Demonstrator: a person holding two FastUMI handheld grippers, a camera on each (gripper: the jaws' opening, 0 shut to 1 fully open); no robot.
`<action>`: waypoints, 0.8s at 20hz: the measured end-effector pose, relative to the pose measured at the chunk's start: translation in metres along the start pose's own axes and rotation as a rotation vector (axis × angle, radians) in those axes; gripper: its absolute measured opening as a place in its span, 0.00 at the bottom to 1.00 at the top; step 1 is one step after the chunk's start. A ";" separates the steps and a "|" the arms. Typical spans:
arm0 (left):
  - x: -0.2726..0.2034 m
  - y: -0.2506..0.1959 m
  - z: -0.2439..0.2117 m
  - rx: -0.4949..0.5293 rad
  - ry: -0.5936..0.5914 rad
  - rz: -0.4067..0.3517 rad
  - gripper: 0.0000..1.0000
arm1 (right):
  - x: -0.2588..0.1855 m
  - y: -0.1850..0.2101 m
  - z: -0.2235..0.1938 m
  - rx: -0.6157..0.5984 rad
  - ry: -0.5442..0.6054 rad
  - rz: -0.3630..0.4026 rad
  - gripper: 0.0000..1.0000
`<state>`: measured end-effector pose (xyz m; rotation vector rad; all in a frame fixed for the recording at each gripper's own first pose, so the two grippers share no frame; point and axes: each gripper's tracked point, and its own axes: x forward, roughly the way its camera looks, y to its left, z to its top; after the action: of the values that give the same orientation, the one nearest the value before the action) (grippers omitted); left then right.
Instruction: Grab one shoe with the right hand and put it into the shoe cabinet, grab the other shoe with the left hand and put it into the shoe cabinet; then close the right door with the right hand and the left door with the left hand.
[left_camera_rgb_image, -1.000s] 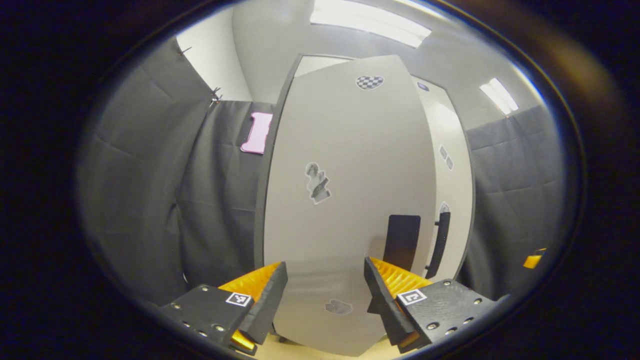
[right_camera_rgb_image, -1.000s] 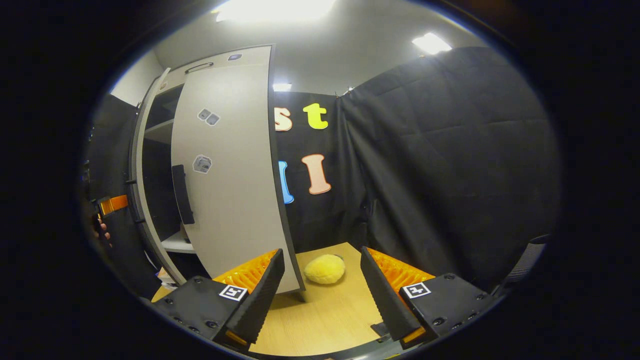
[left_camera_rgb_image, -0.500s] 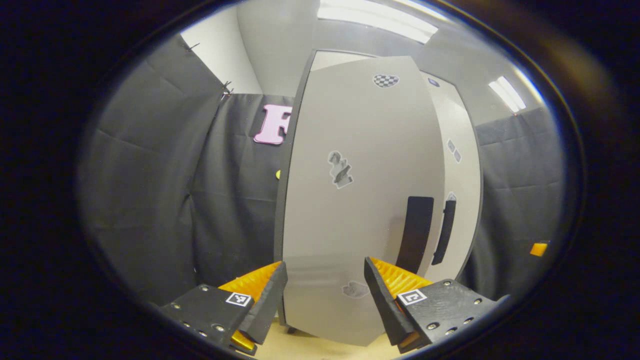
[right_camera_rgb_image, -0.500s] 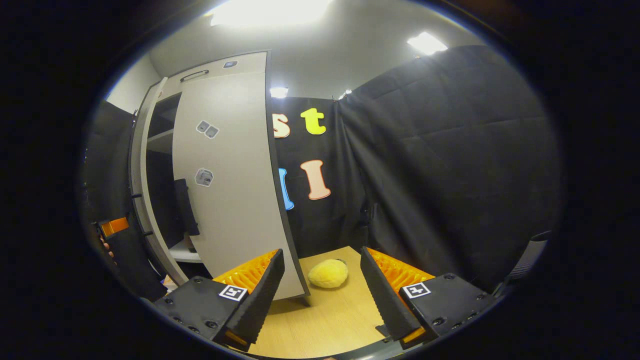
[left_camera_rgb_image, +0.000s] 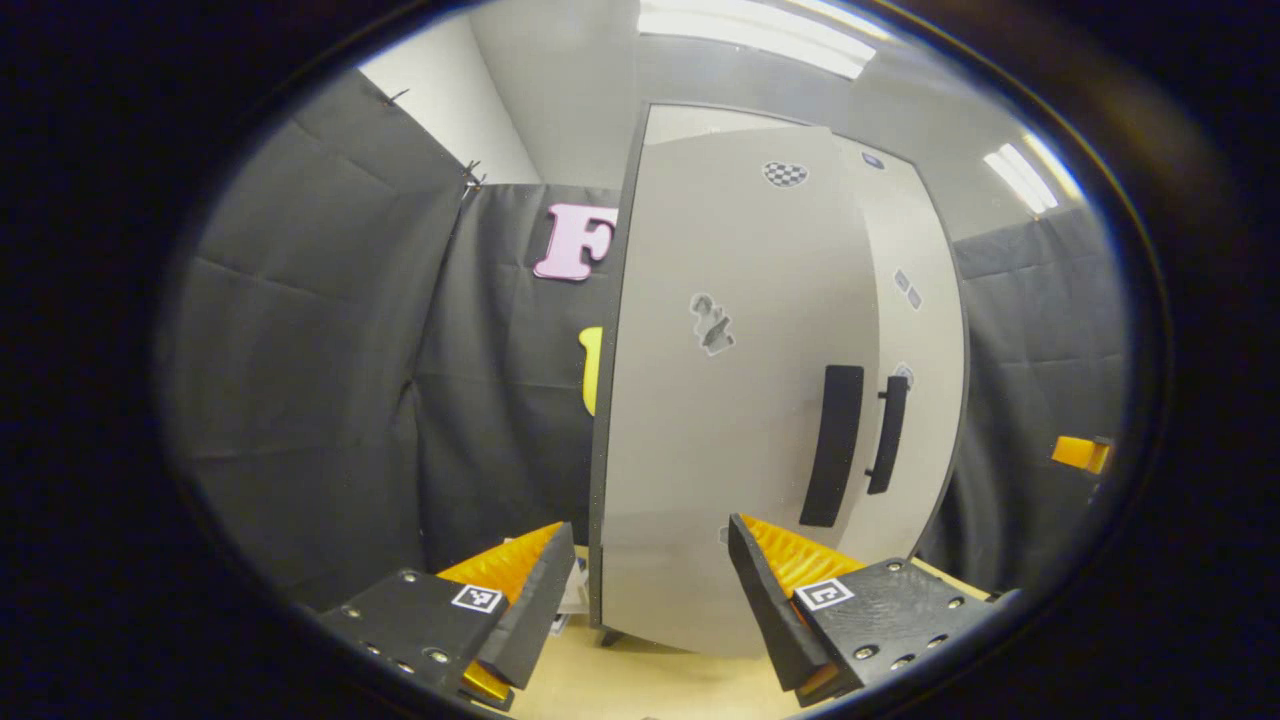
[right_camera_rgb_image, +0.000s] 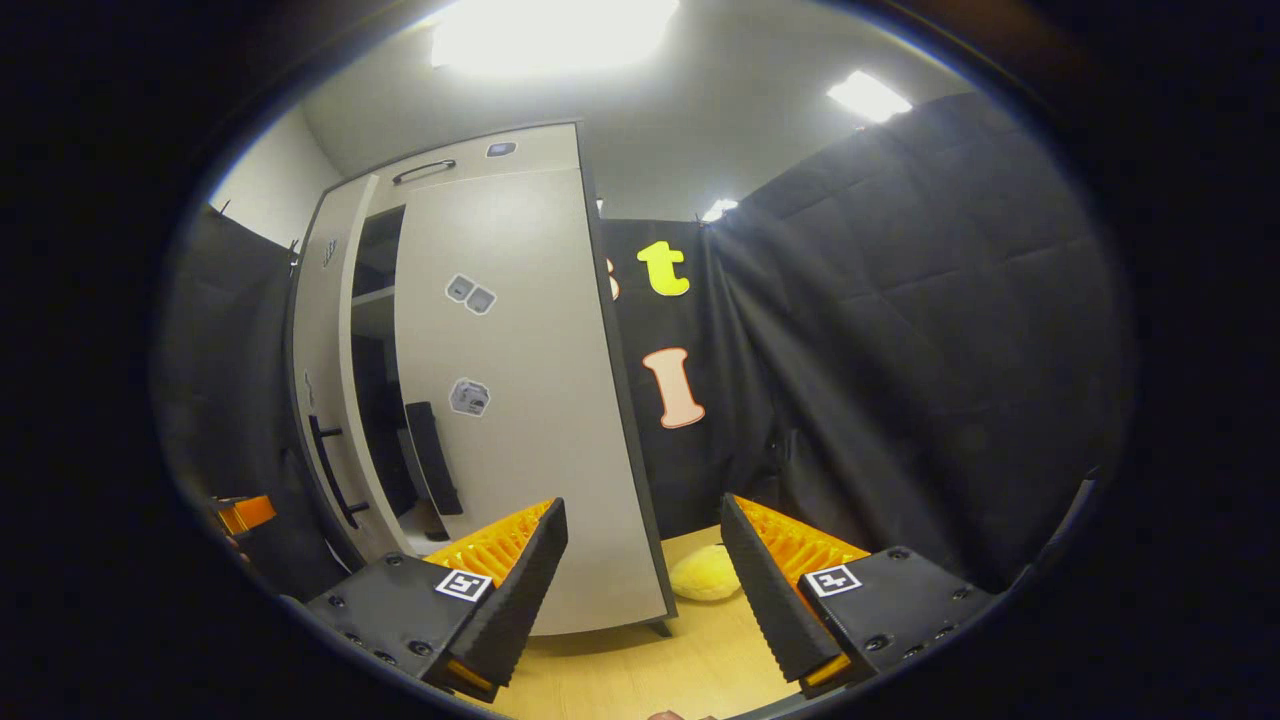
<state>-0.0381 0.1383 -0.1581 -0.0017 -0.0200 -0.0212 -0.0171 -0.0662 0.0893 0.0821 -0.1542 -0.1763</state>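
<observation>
In the left gripper view, the left gripper (left_camera_rgb_image: 650, 590) is hanging at bottom centre, fingers apart and gripping nothing, facing the tall pale-grey shoe cabinet's left door (left_camera_rgb_image: 735, 400). In the right gripper view, the right gripper (right_camera_rgb_image: 645, 585) is likewise gaping empty; beyond it the right door (right_camera_rgb_image: 520, 400) is standing slightly ajar at centre left, a fuzzy yellow object (right_camera_rgb_image: 705, 578) lying on the wooden floor (right_camera_rgb_image: 640, 665).

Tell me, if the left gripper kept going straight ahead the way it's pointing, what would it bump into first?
Most likely the cabinet's left door. The open left gripper points at the door's lower face, with nothing visible between them. How far off the door stands is hard to judge.
</observation>
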 end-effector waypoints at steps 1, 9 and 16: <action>-0.003 0.003 -0.002 0.009 -0.002 0.005 0.89 | -0.001 0.006 0.000 -0.012 -0.005 0.008 0.98; -0.019 -0.002 -0.021 0.028 0.047 -0.037 0.96 | -0.005 0.027 -0.017 -0.055 0.011 0.028 0.98; -0.020 0.004 -0.017 0.014 0.032 -0.027 0.96 | -0.005 0.034 -0.020 -0.076 0.011 0.042 0.98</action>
<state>-0.0578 0.1428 -0.1753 0.0131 0.0119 -0.0479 -0.0126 -0.0308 0.0718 0.0045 -0.1385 -0.1398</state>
